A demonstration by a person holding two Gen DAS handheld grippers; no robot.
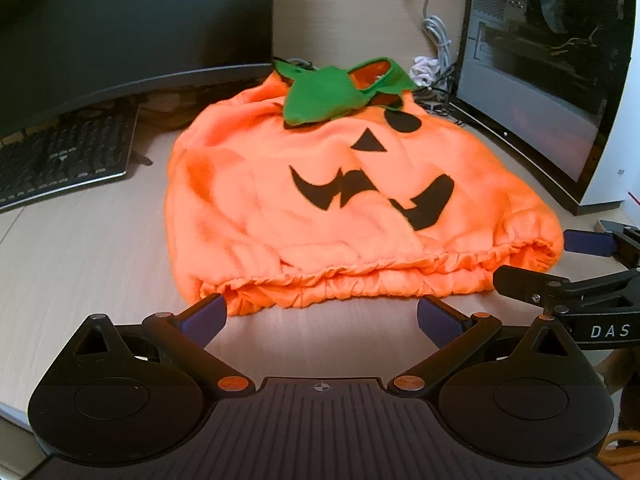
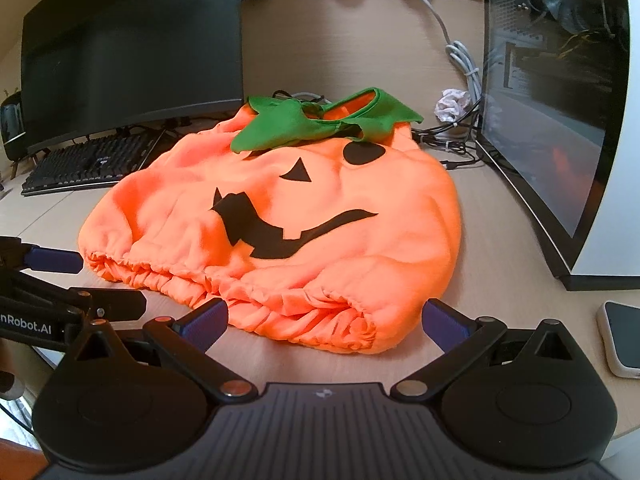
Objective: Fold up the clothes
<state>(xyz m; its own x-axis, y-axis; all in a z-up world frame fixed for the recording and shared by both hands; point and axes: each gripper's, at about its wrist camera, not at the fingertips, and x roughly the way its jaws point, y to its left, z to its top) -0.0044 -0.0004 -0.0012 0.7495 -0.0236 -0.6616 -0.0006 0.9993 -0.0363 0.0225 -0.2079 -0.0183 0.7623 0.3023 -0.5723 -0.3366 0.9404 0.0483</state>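
The pumpkin costume (image 1: 320,200) lies face up on the desk (image 1: 80,248), collar (image 1: 332,92) toward the monitor (image 1: 120,20). Your left gripper (image 1: 322,316) and right gripper (image 2: 326,320) sit just short of the gathered hem (image 2: 280,304), fingers spread wide, holding nothing. Pinch both hem corners evenly, then lift toward the collar.

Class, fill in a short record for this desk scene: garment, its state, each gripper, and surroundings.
garment: orange pumpkin costume with green collar
state: lying flat on the desk, unfolded, elastic hem nearest
left gripper: jaws open, at the hem
right gripper: jaws open, at the hem
surroundings: keyboard, monitor, phone
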